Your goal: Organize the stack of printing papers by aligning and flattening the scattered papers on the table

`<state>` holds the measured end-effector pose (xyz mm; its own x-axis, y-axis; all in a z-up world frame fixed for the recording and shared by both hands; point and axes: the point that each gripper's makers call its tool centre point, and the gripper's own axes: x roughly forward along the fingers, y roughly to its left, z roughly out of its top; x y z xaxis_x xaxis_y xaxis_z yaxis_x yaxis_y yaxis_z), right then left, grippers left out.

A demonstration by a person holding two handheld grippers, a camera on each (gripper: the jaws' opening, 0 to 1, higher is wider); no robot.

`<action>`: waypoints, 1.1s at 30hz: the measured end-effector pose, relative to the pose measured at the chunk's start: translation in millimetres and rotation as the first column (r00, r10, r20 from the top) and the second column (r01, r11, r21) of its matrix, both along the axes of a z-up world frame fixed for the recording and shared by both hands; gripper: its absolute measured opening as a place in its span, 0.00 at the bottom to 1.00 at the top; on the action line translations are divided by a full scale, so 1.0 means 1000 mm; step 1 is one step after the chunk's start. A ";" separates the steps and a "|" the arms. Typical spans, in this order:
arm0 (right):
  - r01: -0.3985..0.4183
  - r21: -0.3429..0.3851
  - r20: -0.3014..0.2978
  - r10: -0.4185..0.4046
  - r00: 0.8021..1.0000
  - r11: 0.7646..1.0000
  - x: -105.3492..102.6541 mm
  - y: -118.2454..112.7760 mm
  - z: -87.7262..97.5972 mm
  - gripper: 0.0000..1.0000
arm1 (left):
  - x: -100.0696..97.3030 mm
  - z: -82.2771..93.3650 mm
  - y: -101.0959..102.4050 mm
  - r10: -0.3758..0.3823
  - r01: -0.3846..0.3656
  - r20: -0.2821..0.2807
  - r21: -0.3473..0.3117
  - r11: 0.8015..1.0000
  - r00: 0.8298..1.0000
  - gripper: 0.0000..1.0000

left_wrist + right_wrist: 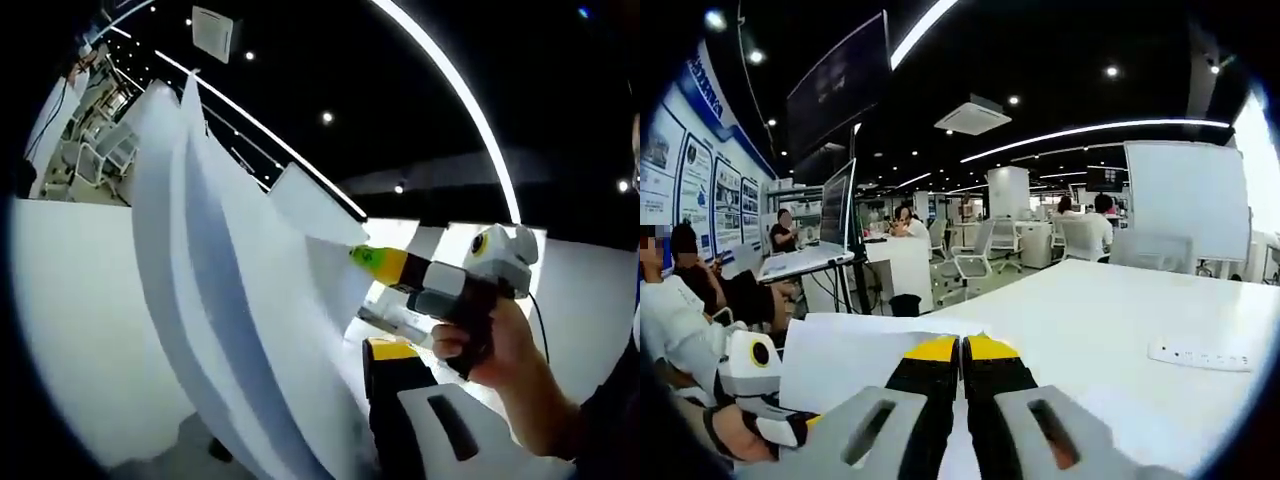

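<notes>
Standing on edge, the sheets of paper (250, 300) fan out beside the left gripper (392, 352), whose yellow-tipped jaws I cannot tell are released or clenched. A hand (500, 345) holds the right gripper (368, 257), its tip touching the sheets. In the right gripper view, the jaws are clenched over paper (840, 355) on the white table (1110, 320), near a power strip (1200, 353).

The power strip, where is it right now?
In the right gripper view the power strip lies flat on the white table, toward its right edge, well right of the right claw and the sheets of paper.
</notes>
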<state>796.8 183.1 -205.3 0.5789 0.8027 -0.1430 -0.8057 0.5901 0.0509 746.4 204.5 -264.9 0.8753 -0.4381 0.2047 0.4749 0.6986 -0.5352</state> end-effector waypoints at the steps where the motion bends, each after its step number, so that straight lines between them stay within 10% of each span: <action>1: -0.001 0.000 0.000 0.001 1.000 1.000 0.000 0.000 0.000 0.00 | 0.000 0.000 0.000 0.000 0.000 0.000 0.002 1.000 1.000 0.20; 33: 0.007 -0.052 0.053 -0.004 0.999 0.999 0.005 -0.015 -0.007 0.05 | -0.001 -0.002 0.005 -0.014 0.014 -0.005 -0.027 1.000 1.000 0.06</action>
<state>801.4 168.0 -212.5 0.5912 0.7917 -0.1538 -0.8032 0.5953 -0.0230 744.9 209.0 -267.1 0.8701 -0.4451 0.2116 0.4817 0.6773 -0.5561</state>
